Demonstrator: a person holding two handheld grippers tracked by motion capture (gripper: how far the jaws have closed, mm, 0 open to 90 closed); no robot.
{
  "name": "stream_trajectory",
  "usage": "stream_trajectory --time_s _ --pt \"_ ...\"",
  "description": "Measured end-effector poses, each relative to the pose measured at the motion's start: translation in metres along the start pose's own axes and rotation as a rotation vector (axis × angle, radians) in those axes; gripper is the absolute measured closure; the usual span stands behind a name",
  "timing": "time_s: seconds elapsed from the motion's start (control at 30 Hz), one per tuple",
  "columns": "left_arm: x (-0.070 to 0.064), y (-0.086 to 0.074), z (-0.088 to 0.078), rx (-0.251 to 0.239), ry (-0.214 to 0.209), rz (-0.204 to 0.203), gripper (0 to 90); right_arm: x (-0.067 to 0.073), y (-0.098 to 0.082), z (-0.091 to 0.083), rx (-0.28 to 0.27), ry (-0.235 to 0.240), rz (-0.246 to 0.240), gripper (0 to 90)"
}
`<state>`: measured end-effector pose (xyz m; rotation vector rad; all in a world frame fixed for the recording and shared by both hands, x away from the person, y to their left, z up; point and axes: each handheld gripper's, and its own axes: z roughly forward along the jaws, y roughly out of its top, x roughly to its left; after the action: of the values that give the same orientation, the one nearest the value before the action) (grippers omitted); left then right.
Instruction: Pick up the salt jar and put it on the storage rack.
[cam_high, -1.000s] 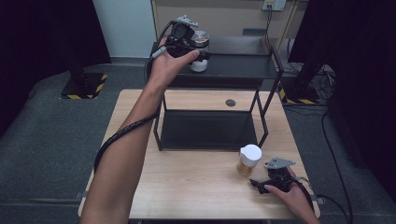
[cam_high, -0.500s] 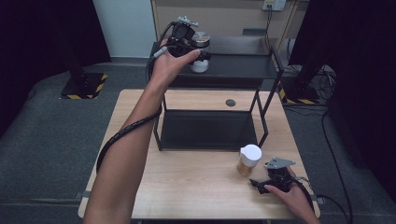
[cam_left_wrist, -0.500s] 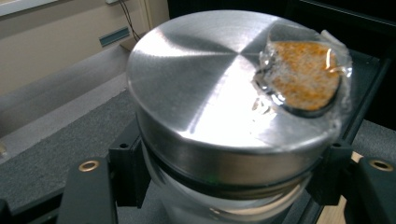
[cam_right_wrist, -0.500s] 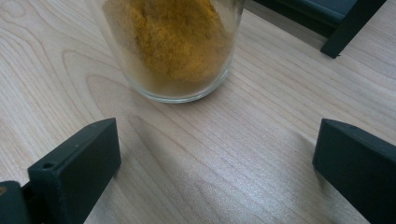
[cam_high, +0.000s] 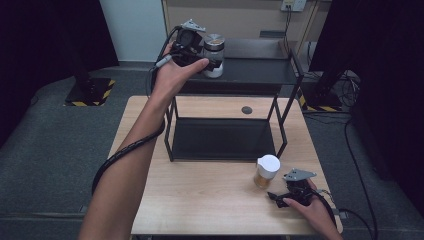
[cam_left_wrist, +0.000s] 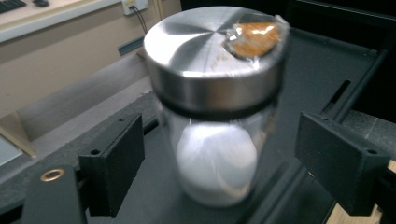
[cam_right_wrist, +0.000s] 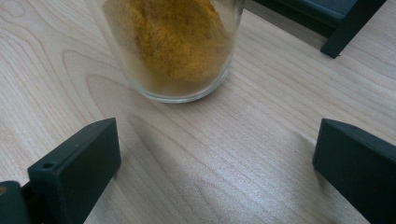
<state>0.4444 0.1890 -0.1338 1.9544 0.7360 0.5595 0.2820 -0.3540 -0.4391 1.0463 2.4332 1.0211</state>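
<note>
A: Where do the left tongs (cam_high: 212, 59) sit?

B: Up at twelve o'clock in the high view, raised over the top shelf of the black rack (cam_high: 260, 75). The left hand (cam_high: 175, 75) holds them level with a glass jar with a steel lid (cam_high: 214, 54). In the left gripper view the jaws stand wide apart, one on each side of that jar (cam_left_wrist: 217, 107), and neither pad touches the glass.

A: What is in the jar?

B: White powder fills the lower part. A small wrapped orange-brown piece (cam_left_wrist: 252, 38) lies on the lid, toward its one o'clock edge. The jar stands on the dark shelf top.

A: And the right tongs (cam_high: 280, 196)?

B: Down at five o'clock on the wooden surface (cam_high: 200, 195), under the right hand (cam_high: 312, 212). Their jaws are spread wide too, gripping nothing. In the right gripper view the bare wood lies between them.

A: Anything near them?

B: A second jar with a white lid (cam_high: 266, 171), holding yellow-orange powder, stands just beside them at about eleven o'clock from the tongs. In the right gripper view its base (cam_right_wrist: 177, 51) is ahead of the jaws, apart from both.

A: Its place against the rack?

B: Just outside the rack's near right leg.
</note>
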Motion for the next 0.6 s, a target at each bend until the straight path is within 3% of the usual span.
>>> stream_trajectory --time_s 0.1,0.27,0.4,0.47,0.6 --pt "-0.004 -0.005 -0.012 0.004 -0.008 0.008 15.2 0.000 0.000 0.000 0.000 0.000 0.001 1.7" --pt "0.004 -0.016 -0.026 -0.042 -0.100 0.043 17.6 0.000 0.000 0.000 0.000 -0.001 0.001 1.7" --pt "0.007 -0.022 -0.029 -0.071 -0.162 0.114 16.9 0.000 0.000 0.000 0.000 -0.001 0.001 1.7" --pt "0.009 -0.029 -0.030 -0.104 -0.202 0.124 16.7 0.000 0.000 0.000 0.000 -0.001 0.001 1.6" --pt "0.008 -0.035 -0.025 -0.114 -0.255 0.188 14.6 0.000 0.000 0.000 0.000 0.000 0.002 1.7"
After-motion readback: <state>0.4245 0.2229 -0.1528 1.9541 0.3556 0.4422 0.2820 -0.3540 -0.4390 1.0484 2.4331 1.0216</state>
